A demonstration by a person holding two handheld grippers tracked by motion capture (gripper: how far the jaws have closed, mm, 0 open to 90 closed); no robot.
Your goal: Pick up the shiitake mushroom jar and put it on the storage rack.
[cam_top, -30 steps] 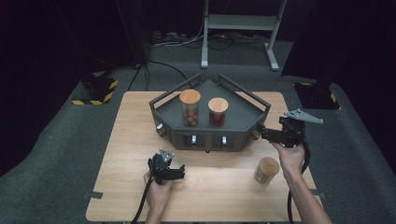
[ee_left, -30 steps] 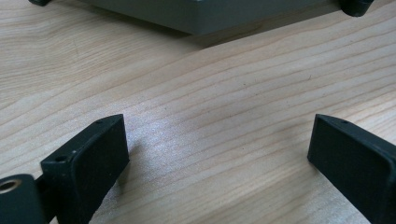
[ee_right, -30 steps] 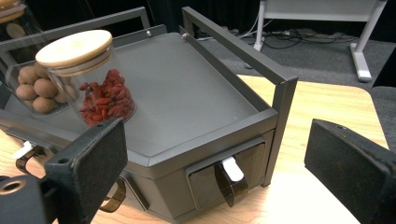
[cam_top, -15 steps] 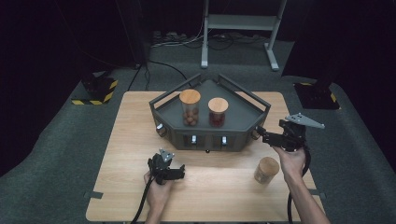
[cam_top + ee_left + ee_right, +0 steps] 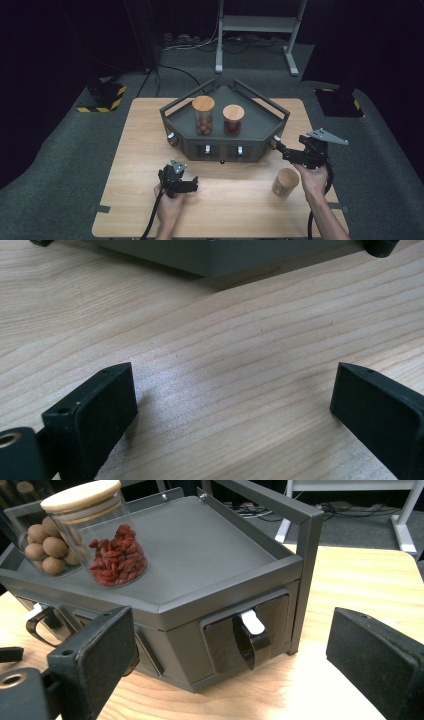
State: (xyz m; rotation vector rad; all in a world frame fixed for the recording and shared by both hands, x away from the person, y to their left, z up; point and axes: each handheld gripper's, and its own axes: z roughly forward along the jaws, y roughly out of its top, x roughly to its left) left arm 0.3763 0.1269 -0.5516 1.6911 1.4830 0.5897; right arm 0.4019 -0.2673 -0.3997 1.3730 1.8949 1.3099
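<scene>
Before the grey cabinet's (image 5: 200, 580) right drawer handle (image 5: 250, 637), our right gripper (image 5: 230, 660) gapes empty — we should centre the handle before closing.

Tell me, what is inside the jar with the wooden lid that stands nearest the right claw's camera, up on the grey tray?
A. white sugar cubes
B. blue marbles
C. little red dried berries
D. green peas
C: in the right gripper view the glass jar on the grey tray holds a heap of small red dried berries, while the jar behind it holds round brown balls.
</scene>
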